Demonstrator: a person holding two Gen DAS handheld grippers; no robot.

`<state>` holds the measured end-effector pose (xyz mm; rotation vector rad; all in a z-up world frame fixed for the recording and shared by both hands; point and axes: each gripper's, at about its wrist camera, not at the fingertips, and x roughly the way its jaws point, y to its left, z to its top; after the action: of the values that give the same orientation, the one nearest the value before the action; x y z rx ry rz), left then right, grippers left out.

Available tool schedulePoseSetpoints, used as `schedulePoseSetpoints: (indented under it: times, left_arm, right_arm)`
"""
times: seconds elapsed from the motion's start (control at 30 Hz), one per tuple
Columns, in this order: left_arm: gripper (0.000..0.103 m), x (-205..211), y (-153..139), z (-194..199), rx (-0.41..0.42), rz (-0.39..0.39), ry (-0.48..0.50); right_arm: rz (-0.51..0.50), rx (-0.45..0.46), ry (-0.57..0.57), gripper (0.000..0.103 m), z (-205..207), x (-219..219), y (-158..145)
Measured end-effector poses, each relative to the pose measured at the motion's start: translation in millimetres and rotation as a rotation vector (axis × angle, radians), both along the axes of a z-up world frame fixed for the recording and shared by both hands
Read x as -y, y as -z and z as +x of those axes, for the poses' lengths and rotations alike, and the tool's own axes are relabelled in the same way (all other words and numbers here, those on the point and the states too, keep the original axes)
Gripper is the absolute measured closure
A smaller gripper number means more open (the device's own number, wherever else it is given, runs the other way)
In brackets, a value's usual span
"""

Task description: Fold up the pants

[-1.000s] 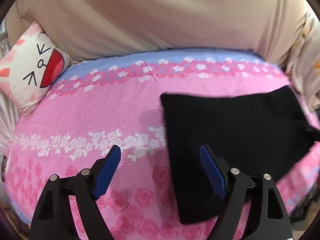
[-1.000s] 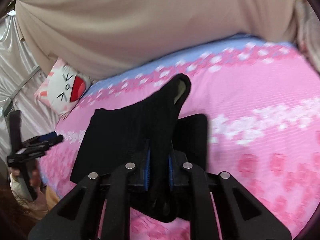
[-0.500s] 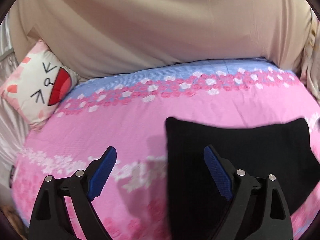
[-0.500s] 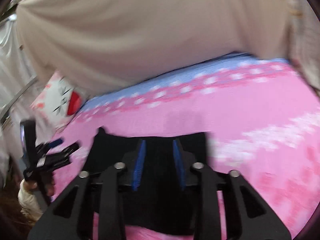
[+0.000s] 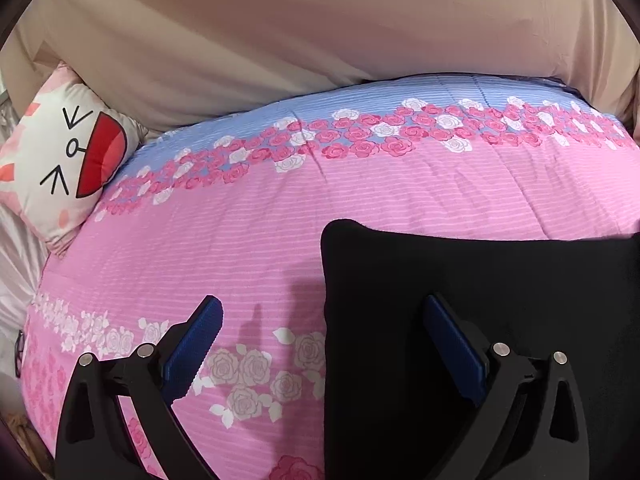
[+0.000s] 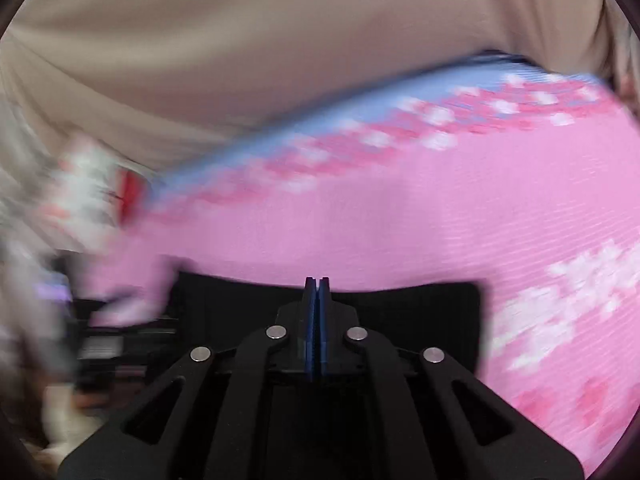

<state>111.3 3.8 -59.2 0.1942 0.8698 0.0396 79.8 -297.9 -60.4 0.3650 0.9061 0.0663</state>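
Black folded fabric pants (image 5: 480, 320) flat on pink rose-print quilted bed cover (image 5: 280, 240), your side of cat-face cushion (image 5: 60, 160). Your left tool (image 5: 322, 322) opening wide, pants' left edge between pads, not pinched. Right tool (image 6: 317, 312) pinched shut, empty, over pants. Pinch both layers squarely before next fold.

One pair of black pants (image 5: 480, 300) is lying on one bed (image 5: 280, 240) — one cat-face cushion (image 5: 60, 152) sitting beside — two claws showing.

Left gripper (image 5: 322, 320) opening (empty); right gripper (image 6: 317, 282) closed.
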Motion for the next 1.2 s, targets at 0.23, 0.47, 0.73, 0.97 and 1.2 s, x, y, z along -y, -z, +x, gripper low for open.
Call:
schedulePoseSetpoints:
  times: [0.23,0.47,0.73,0.97,1.2]
  left_arm:
    - [0.005,-17.2,-13.3,-14.6,0.044,-0.019,-0.018]
    - [0.005,-87.8,-54.0,-45.0,0.136,-0.074,-0.240]
    - [0.005,-122.5,-40.1,-61.2,0.079,-0.055,-0.314]
    - [0.005,-107.5,-47.3,-62.0,0.095,-0.099,-0.249]
    - [0.005,-39.1,-44.9,-59.8,0.054,-0.145,-0.061]
  right_arm:
    - [0.080,0.146,-0.007,0.101,-30.8,-10.3,-49.8]
    - [0.093,0.097,-0.405,0.101,8.6,-161.3,-42.1]
    - [0.084,-0.014,-0.413,0.103,83.0,-239.4,14.1]
    - [0.045,0.121,-0.358,0.099,33.9,-200.3,-15.3]
    - [0.091,0.163,-0.111,0.098,-20.6,-83.8,-22.8]
